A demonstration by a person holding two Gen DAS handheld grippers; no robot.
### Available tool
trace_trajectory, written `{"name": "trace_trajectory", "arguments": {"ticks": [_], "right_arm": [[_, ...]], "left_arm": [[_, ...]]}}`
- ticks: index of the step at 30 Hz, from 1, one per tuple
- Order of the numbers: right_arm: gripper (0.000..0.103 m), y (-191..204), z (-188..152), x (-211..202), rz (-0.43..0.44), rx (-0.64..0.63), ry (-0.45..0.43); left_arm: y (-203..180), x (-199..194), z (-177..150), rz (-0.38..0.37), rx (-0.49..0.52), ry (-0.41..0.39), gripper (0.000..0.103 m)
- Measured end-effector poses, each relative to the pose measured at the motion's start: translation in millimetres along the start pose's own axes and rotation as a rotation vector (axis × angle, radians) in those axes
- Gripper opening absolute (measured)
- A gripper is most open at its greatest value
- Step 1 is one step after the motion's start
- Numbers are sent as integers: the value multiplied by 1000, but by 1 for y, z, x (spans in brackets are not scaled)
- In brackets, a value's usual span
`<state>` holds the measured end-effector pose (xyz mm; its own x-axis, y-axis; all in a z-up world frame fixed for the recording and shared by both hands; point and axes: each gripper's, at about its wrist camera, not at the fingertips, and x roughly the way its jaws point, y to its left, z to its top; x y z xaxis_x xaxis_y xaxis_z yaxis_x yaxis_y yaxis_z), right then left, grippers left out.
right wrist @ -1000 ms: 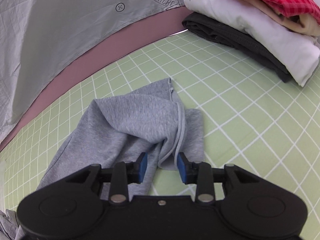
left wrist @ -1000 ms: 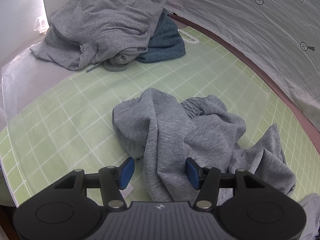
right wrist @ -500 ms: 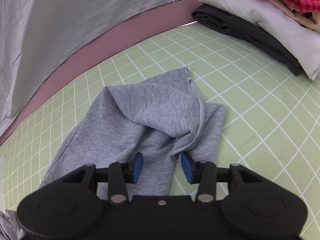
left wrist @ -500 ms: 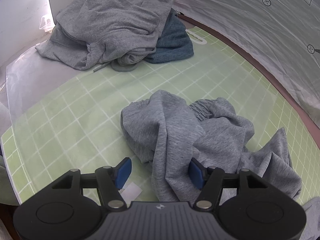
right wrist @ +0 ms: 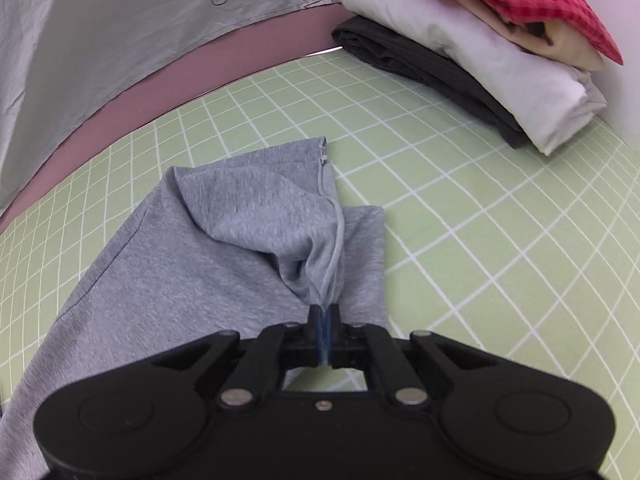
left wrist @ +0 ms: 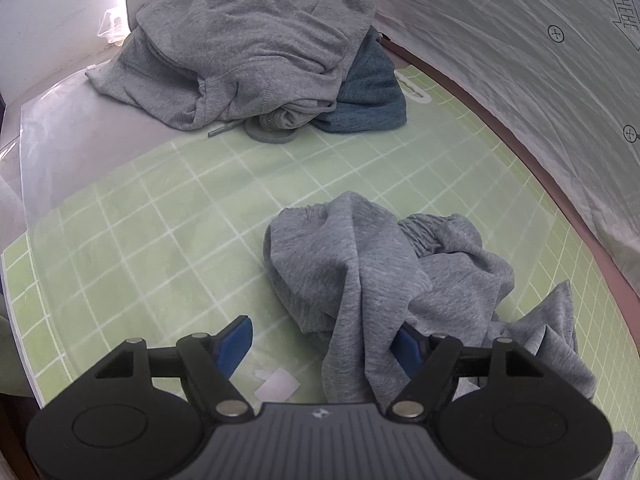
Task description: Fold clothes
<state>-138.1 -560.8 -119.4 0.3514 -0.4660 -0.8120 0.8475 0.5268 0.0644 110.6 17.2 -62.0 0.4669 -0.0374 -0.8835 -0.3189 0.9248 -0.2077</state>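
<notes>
Right hand-held gripper point(right wrist: 323, 322) is clamped tight on a bunched hem of the grey garment point(right wrist: 240, 240), which lies on the green grid mat point(right wrist: 500, 220) towards 11 o'clock. Folded stack point(right wrist: 480, 40) at 1 o'clock: dark, white, tan, red check on top. Left hand-held gripper point(left wrist: 324, 346) w/ blue pads spread wide; crumpled grey garment point(left wrist: 380, 276) drapes between them at 12. Grey & teal clothes pile point(left wrist: 260, 48) far off at 11.
</notes>
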Motion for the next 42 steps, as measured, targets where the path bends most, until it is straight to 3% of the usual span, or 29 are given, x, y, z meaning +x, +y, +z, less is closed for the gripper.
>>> {"name": "trace_trajectory", "arguments": {"ticks": [6,9,21,25,32,34,36,38,42], "right_arm": [[2,-36,-14,-35,-110,7,-50],[2,-54,-25,-33,-121,19,-15],[2,-55,-37,-28,-111,80,26],[2,-56,-39,-27,-108,94,39],[2,-56,-41,-26,-101,135,62],[2,-55,-41,-25,-104,135,66],[2,-52,-41,-26,-105,133,68],[2,-48,-42,-26,-99,127,70],[2,-35,-43,-27,-45,104,77]], "left_arm": [[10,-5,-1,-43,-26,-11,76],[16,-3,0,-64,-56,-7,76],[55,0,22,-83,-214,-60,75],[59,13,33,-113,-230,-39,74],[51,51,39,-189,-216,89,74],[47,58,38,-198,-214,107,68],[43,64,38,-206,-215,131,38],[37,64,34,-181,-215,130,21],[16,52,24,-176,-151,94,13]]}}
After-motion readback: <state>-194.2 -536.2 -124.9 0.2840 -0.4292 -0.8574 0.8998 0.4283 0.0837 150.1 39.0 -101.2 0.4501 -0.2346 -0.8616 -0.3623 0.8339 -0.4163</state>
